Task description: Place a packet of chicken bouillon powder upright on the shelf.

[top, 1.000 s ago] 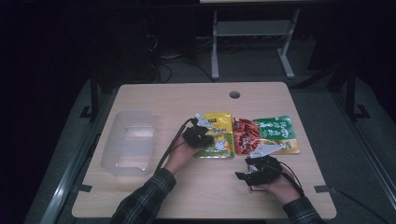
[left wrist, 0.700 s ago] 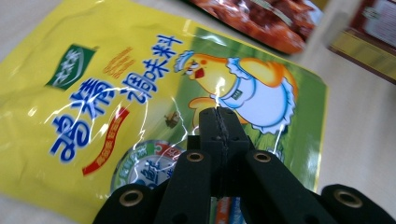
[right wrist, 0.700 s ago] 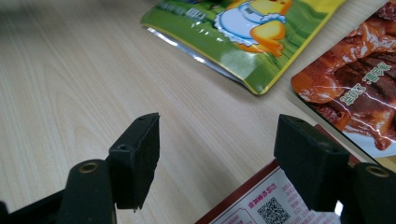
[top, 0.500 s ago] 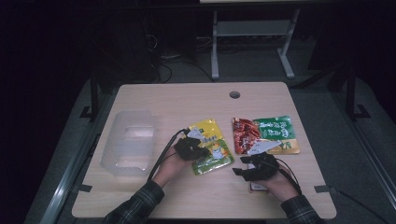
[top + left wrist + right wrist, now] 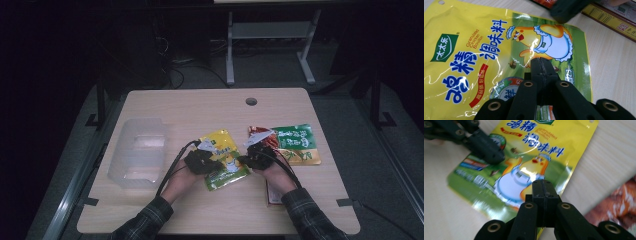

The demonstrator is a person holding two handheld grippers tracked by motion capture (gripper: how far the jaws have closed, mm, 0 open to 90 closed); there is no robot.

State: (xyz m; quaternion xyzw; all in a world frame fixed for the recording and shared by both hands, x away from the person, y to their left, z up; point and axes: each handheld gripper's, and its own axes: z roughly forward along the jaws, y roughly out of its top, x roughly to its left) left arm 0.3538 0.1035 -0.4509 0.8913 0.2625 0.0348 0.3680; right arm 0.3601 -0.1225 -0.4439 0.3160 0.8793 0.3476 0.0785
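A yellow chicken-seasoning pouch (image 5: 224,150) (image 5: 486,50) (image 5: 534,157) lies flat near the table's middle. My left gripper (image 5: 211,162) (image 5: 541,65) is shut, with its tips resting on the pouch's lower part and nothing seen between the jaws. It also shows far off as a dark jaw (image 5: 491,155) in the right gripper view. My right gripper (image 5: 243,160) (image 5: 543,185) hovers at the pouch's right edge. Its jaws have just been closing and now meet, with nothing between them. Its blurred tip (image 5: 567,10) shows at the top of the left gripper view.
A red pouch (image 5: 272,141) (image 5: 621,200) and a green pouch (image 5: 300,142) lie to the right of the yellow one. A clear plastic container (image 5: 137,152) stands at the left. A flat printed box (image 5: 272,194) (image 5: 614,21) lies under the right forearm. A cable hole (image 5: 251,101) sits near the far edge.
The yellow pouch has slid towards the person and away from the red pouch, along with the left gripper. The right gripper moved from the front edge up and left to the pouch's right side.
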